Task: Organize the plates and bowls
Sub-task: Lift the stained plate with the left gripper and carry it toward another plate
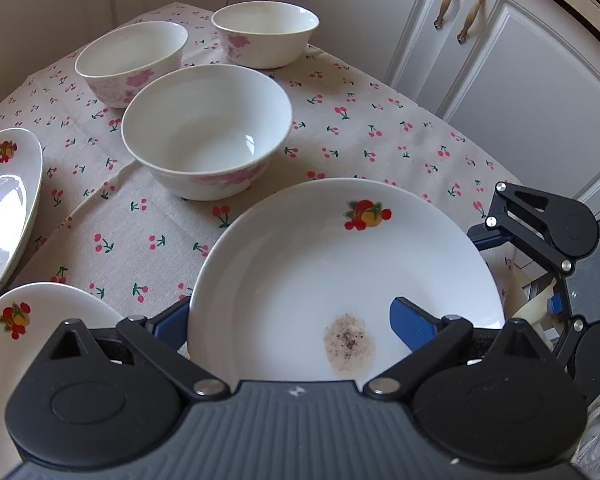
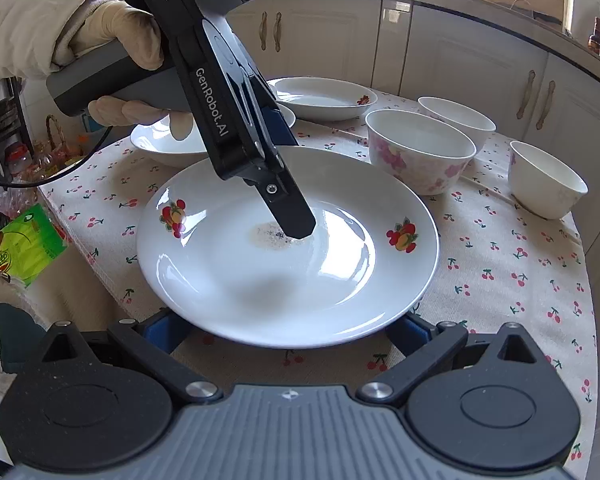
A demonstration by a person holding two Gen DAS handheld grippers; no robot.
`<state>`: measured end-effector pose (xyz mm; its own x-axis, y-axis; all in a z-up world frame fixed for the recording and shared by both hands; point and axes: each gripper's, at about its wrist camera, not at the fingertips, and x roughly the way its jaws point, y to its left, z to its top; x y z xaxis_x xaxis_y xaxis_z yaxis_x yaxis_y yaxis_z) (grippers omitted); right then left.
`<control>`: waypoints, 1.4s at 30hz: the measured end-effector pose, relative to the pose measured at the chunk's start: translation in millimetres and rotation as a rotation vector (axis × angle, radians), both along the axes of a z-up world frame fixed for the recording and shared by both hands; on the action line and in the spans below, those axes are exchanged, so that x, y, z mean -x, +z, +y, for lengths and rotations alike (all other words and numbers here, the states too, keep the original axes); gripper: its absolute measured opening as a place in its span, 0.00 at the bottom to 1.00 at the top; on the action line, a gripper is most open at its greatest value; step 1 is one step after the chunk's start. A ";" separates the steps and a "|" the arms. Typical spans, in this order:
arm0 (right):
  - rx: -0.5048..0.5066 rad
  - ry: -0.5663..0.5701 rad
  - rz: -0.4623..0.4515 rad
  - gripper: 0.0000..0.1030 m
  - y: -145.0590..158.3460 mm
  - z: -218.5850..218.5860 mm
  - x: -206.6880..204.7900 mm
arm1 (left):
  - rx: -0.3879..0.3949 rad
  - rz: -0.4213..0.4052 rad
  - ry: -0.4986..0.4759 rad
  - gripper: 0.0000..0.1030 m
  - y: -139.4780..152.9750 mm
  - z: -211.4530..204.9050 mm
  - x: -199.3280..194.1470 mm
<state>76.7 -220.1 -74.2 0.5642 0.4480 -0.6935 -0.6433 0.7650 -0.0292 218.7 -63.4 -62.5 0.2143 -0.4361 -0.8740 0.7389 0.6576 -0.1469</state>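
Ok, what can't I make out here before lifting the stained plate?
- Left wrist view: one finger of the left tool goes under the rim of the stained plate; contact unseen.
- Right wrist view: tips of the right tool hidden beneath that plate's near rim.
- Left wrist view: two plates cut off by the left edge and the tool body.

White fruit-motif plate (image 2: 288,272), pink-flowered white bowls (image 1: 207,132), cherry-print beige tablecloth (image 1: 380,140)
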 end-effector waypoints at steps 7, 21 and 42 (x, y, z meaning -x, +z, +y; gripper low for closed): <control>-0.014 0.001 0.016 1.00 6.8 -1.0 -2.8 | 0.017 -0.010 0.012 0.97 7.5 4.0 0.1; -0.005 0.080 -0.011 1.00 31.4 19.6 -19.2 | 0.050 -0.064 0.092 0.97 36.7 38.4 1.8; 0.018 0.228 0.028 1.00 31.2 94.6 -70.2 | 0.085 -0.077 0.264 0.97 28.3 131.8 -16.0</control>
<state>146.9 -125.5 -43.0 0.4305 0.5486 -0.7167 -0.8000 0.5996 -0.0215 234.7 68.3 -34.1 0.3945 -0.4272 -0.8136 0.5548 0.8165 -0.1597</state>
